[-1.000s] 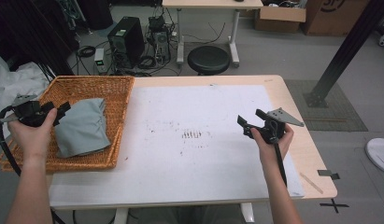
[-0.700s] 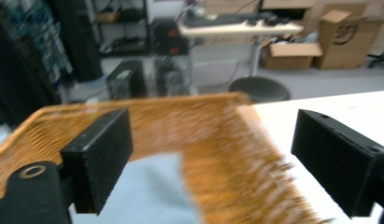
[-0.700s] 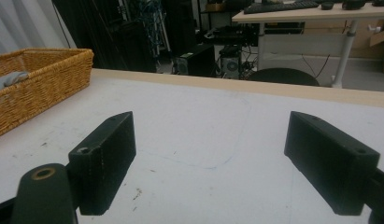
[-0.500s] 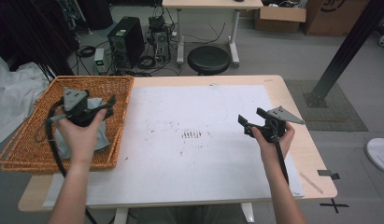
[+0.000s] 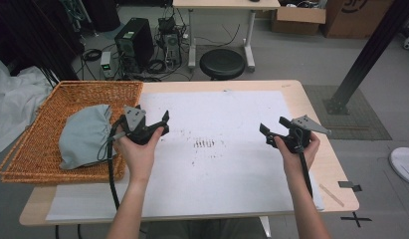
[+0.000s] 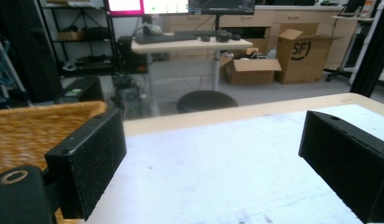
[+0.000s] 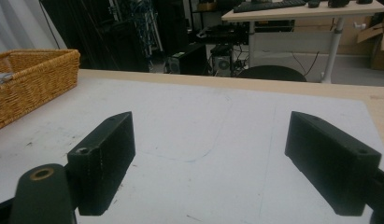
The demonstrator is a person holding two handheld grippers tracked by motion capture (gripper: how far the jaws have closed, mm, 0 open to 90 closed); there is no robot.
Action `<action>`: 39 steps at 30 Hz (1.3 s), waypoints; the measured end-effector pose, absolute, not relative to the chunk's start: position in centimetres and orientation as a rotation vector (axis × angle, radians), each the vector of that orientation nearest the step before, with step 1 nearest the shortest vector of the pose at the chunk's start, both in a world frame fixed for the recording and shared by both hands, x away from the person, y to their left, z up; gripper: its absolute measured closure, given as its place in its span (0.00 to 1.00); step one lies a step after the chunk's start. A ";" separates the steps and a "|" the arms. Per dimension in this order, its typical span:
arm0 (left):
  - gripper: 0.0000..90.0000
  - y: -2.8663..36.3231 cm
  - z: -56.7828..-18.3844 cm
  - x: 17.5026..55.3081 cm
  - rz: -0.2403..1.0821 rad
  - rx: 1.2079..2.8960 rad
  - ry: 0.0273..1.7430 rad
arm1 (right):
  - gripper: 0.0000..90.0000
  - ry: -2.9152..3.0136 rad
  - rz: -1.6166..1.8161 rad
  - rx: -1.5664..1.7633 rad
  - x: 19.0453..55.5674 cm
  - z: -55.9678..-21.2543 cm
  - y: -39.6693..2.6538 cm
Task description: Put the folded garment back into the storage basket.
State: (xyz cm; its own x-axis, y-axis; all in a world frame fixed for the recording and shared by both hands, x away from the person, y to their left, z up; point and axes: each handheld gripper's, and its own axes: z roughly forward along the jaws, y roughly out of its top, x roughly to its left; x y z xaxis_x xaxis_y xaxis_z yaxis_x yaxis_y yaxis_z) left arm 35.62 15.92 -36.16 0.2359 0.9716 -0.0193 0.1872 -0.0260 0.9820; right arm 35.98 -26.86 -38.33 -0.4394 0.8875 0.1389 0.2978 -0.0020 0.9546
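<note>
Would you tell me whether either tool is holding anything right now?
Neither: the left tool and right tool are open and empty; the grey cloth lies in the basket.

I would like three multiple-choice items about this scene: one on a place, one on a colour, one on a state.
1. Where does the grey cloth lie?
A. in the wicker basket
B. on the white sheet
C. on the stool

2. What colour is the sheet that covers the table?
A. blue
B. white
C. green

3. How stand the left tongs?
A. shut on the cloth
B. shut on nothing
C. open, with nothing between the jaws

Key: 1 A, the cloth rests inside the basket walls. 2 B, the sheet is white with small dark marks. 3 C, the left gripper view shows both jaws wide apart over the bare sheet.
</note>
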 end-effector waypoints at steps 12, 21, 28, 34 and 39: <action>0.07 11.8 -38.3 35.5 0.929 1.492 1.137 | 0.18 1.734 1.465 1.240 35.4 -38.6 -27.7; 0.06 11.0 -40.2 35.6 0.946 1.488 1.166 | 0.18 1.729 1.460 1.248 35.3 -38.9 -27.8; 0.05 10.4 -41.7 35.8 0.933 1.485 1.198 | 0.18 1.737 1.456 1.246 35.5 -39.1 -27.7; 0.05 10.8 -41.8 35.9 0.938 1.460 1.213 | 0.18 1.737 1.452 1.246 35.6 -39.4 -27.7; 0.05 11.3 -41.6 35.9 0.944 1.448 1.214 | 0.18 1.732 1.449 1.258 35.7 -39.7 -28.1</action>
State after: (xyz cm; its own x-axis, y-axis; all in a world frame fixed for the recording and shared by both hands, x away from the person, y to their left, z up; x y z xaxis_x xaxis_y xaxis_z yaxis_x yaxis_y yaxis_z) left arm 35.91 11.27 -41.58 0.1973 0.9799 -0.0282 0.2142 -0.0150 0.9767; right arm 35.69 -28.05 -39.65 -0.4110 0.8991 0.1508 0.3070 -0.0192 0.9515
